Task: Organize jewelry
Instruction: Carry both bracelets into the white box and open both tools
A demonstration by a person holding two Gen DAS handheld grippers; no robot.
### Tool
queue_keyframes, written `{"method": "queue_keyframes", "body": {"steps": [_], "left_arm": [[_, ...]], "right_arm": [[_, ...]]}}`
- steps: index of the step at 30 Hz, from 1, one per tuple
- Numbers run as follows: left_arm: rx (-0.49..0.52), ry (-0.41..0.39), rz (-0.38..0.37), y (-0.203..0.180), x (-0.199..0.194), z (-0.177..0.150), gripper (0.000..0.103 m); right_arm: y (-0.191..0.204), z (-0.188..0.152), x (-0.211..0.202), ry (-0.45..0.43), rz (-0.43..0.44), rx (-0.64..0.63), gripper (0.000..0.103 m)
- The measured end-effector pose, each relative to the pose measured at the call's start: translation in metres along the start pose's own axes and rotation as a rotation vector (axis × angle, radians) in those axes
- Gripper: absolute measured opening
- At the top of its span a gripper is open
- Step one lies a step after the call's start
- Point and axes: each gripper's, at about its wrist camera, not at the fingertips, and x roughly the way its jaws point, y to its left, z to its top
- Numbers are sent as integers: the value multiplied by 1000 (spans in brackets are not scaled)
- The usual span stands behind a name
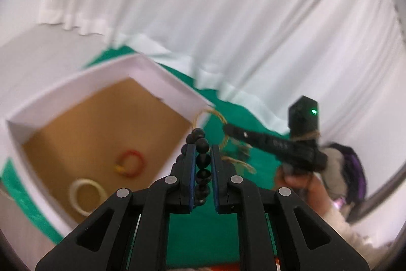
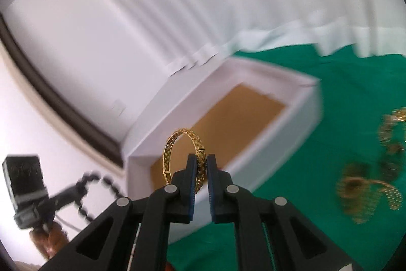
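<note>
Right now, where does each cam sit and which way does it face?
Left wrist: on the left gripper, looking down along its fingers, shut on a black bead string, at the white box; the right gripper and a hand show.
Right wrist: on the right gripper, shut on a gold bangle, facing the same box; the left gripper shows.
Shared: box, green cloth, curtain.

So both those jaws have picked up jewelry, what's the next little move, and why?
Probably carry the gold bangle forward over the white box and let go there. The right gripper holds it clear of the green cloth, and two other rings, red and white, already lie inside.
</note>
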Motion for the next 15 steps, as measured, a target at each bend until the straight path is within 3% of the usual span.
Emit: {"method": "queue_keyframes", "body": {"steps": [3,8,15], "left_arm": [[-31,21,60,36,13,9,9],[-82,95,153,101,57,9,9],[-109,205,297,148,105,-4,10]], "right_arm": [[29,2,55,79,5,-55,8],[44,2,141,207,-43,-82,8],[39,0,193,254,-115,-66,11]]}}
